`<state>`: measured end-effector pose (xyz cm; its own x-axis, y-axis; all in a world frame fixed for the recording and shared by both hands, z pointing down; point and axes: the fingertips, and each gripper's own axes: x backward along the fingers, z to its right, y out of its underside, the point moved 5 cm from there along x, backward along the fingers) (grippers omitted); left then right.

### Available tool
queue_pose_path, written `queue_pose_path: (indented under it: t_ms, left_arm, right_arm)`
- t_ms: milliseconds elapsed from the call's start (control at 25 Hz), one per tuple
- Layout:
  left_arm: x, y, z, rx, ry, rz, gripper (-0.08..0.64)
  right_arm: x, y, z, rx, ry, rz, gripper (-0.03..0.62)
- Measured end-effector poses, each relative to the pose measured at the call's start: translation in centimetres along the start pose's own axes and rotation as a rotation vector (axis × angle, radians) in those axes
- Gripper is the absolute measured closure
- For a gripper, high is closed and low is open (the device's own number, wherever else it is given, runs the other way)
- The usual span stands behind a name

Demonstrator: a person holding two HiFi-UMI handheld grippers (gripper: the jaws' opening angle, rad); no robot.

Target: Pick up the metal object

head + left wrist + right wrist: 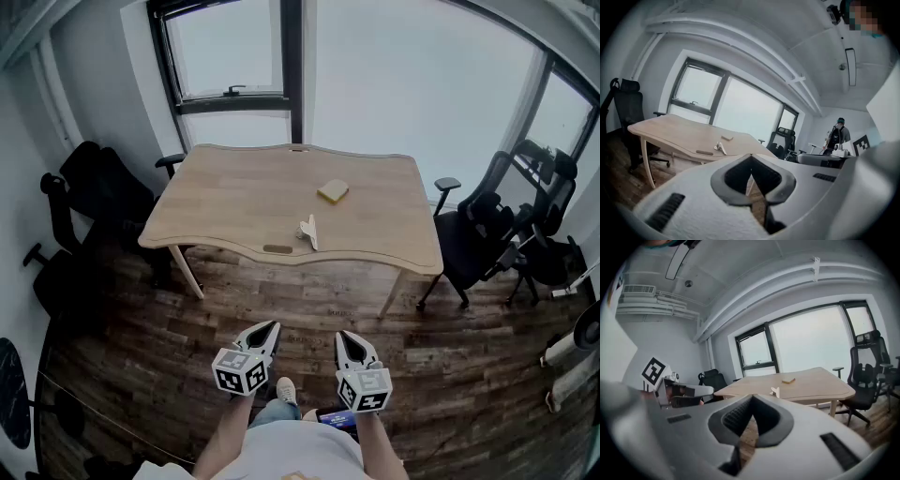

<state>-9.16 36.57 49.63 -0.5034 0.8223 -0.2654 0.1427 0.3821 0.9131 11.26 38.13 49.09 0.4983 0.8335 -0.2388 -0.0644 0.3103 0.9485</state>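
A small pale metal object (308,231) lies near the front edge of the wooden table (234,202); it also shows in the left gripper view (720,147) and the right gripper view (775,391). My left gripper (273,327) and right gripper (343,337) hang side by side over the floor, well short of the table. Both are shut with nothing between the jaws, as the left gripper (751,161) and right gripper (752,399) also show close up.
A yellow sponge (333,191) and a flat brown piece (277,249) also lie on the table. Black office chairs stand at the left (89,202) and right (492,230). A person (836,136) stands far off in the left gripper view. Dark wood floor (309,309) lies between me and the table.
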Motion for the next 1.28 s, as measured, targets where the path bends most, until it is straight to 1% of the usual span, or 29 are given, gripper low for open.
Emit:
queue_pose_path:
  t_ms: [160, 360, 560, 680, 760, 840, 1000, 1160, 1280]
  left_arm:
    - [0.3, -0.1, 0.5, -0.029, -0.006, -0.009, 0.54]
    - [0.3, 0.1, 0.6, -0.033, -0.01, -0.01, 0.54]
    - [-1.1, -0.1, 0.9, -0.01, -0.013, -0.028, 0.54]
    - [-2.0, -0.6, 0.5, 0.008, -0.012, -0.011, 0.54]
    - [-2.7, -1.2, 0.1, 0.001, -0.018, 0.005, 0.54]
    - [-3.6, -1.7, -0.6, -0.006, -0.026, 0.02, 0.54]
    - [-6.4, -2.3, -2.2, 0.01, -0.014, 0.022, 0.54]
    - [-10.6, -3.2, -4.6, 0.014, 0.002, 0.01, 0.54]
    - [-14.4, -4.4, -7.1, 0.033, 0.026, -0.005, 0.54]
  right_arm:
    - [0.6, 0.4, -0.1, -0.001, 0.0, -0.011, 0.581]
    - [0.8, 0.4, -0.1, 0.031, -0.004, -0.004, 0.581]
    - [0.9, 0.0, 1.3, 0.039, 0.023, -0.006, 0.581]
    - [0.3, 0.0, 2.7, 0.041, 0.046, -0.005, 0.581]
    - [-0.4, -0.8, 3.3, 0.045, 0.05, 0.008, 0.581]
    - [-1.3, -1.0, 3.9, 0.043, 0.059, 0.008, 0.581]
    - [-4.1, -1.0, 5.5, 0.037, 0.065, -0.004, 0.581]
    - [-8.6, -1.3, 7.5, 0.031, 0.072, -0.027, 0.581]
    - [-12.9, -2.1, 9.2, 0.026, 0.079, -0.049, 0.581]
